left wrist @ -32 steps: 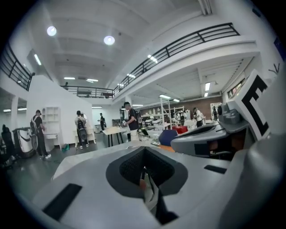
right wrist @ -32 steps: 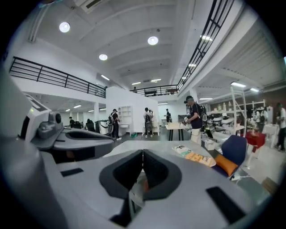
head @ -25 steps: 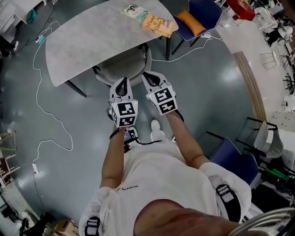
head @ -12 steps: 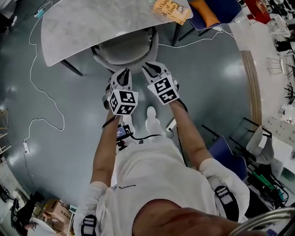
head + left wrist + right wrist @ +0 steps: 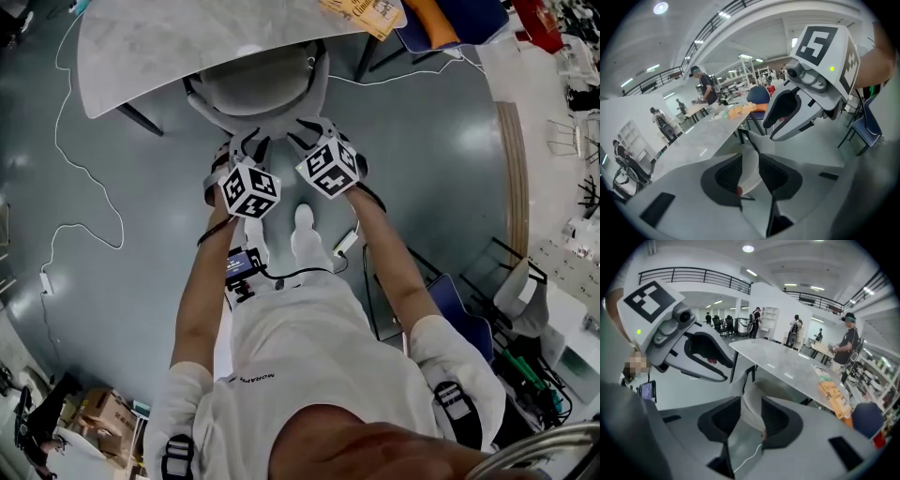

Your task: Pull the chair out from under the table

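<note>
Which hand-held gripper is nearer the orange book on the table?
Right. The right hand-held gripper sits below-left of the orange book; the left hand-held gripper is farther left. Both have just been opening their jaws, the chair backrest between them.

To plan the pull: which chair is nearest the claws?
The grey chair, half under the table; the two blue chairs stand farther off, to the right.

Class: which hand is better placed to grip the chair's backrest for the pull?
Neither clearly. The left tool and the right tool each straddle the grey chair backrest at its rim. Both sets of jaws have just been opening, and the pads aren't pressing yet. A two-handed grip looks likeliest.
</note>
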`<state>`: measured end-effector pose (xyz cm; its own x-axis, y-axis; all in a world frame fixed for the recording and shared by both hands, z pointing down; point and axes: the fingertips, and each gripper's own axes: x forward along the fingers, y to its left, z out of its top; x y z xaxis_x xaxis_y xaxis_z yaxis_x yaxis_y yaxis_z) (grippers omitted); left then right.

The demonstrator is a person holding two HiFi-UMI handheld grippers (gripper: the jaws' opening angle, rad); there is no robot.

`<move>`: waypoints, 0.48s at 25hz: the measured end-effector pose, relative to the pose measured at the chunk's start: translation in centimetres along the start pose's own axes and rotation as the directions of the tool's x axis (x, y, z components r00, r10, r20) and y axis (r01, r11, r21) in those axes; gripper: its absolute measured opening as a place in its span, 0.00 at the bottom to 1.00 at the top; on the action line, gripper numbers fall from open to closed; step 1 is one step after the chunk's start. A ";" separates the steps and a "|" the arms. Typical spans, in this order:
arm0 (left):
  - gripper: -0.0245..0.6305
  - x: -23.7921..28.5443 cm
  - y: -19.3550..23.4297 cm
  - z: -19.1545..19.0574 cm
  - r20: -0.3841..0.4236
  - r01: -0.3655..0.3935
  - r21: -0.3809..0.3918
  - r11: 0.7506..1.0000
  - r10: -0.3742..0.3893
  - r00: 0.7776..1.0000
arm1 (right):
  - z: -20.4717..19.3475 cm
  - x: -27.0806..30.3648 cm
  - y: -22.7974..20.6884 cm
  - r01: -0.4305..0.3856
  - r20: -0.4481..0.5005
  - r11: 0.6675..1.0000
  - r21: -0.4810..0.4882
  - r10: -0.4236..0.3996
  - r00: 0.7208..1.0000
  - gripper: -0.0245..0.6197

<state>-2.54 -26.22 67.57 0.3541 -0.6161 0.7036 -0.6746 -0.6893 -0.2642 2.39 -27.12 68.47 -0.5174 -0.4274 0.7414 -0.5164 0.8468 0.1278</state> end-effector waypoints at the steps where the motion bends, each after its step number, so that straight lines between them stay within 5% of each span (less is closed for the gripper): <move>1: 0.18 0.4 -0.2 -0.2 -0.008 0.011 0.010 1.000 -0.011 1.000 | -0.4 0.4 0.1 -0.010 -0.016 1.000 -0.022 0.010 1.000 0.24; 6: 0.22 2.3 -1.3 -1.5 -0.055 0.084 0.066 0.994 -0.080 0.995 | -2.0 2.4 0.9 -0.085 -0.081 0.994 -0.066 0.080 0.994 0.27; 12: 0.28 4.5 -3.0 -3.4 -0.143 0.180 0.211 0.961 -0.152 0.978 | -4.2 4.2 1.5 -0.143 -0.186 0.950 -0.278 0.093 0.978 0.31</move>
<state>-1.07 -25.65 73.78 0.3563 -0.4436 0.8224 -0.4474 -0.8537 -0.2667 2.33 -26.31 74.51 -0.4271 -0.2806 0.8596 -0.2265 0.9535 0.1987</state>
